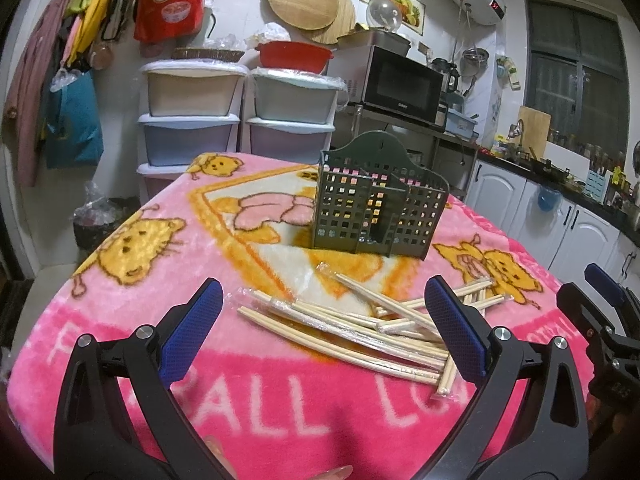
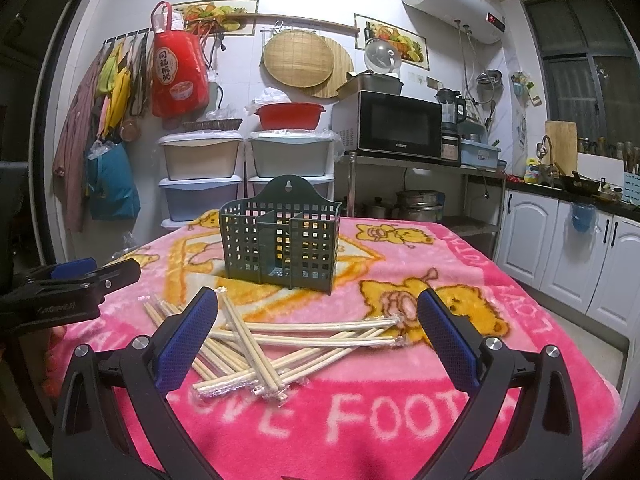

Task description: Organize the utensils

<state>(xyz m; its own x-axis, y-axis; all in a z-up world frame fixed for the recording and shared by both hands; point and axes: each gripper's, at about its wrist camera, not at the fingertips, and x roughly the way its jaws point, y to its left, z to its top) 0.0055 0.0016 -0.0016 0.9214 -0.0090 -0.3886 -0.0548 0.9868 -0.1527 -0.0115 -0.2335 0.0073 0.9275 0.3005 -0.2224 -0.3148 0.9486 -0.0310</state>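
A loose pile of pale wooden chopsticks, some in clear wrappers, lies on the pink cartoon blanket over the table. Behind the pile stands a dark green perforated utensil holder with several compartments, upright and with nothing in it. My left gripper hovers open just in front of the pile, nothing between its blue pads. My right gripper is open too, above the near side of the pile. Each gripper shows at the edge of the other's view.
Stacked plastic drawers and a microwave on a metal rack stand behind the table. White cabinets and a cluttered counter run along the right. Bags hang on the left wall. The table's right edge drops off.
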